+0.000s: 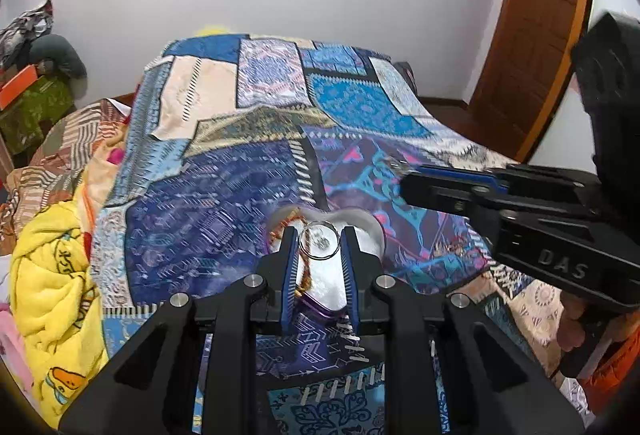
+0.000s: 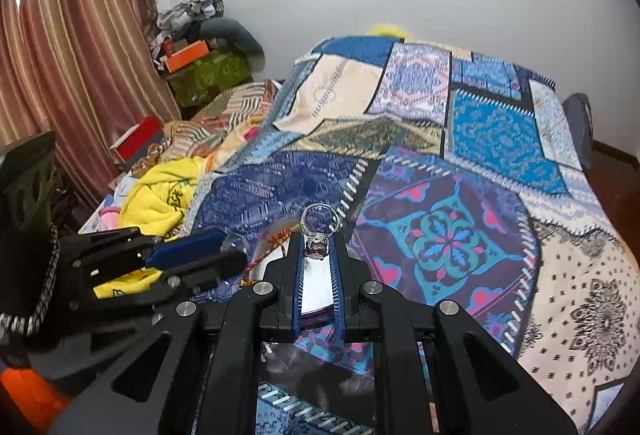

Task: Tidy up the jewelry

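Right gripper [image 2: 318,247] pinching ring [image 2: 319,231], band up, stone between my fingers | heart-shaped tray [image 2: 316,293] directly below on bed [image 2: 480,163] | left gripper [image 1: 318,241] fingers spread over tray, holding nothing | I reckon a straight drop.

Silver ring [image 2: 318,231] between right gripper [image 2: 317,247] fingers [image 2: 295,267] — above patchwork bedspread [image 2: 460,235]

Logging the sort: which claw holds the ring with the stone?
The right claw: the stone ring stands pinched between its tips. The left claw brackets a thin hoop instead.
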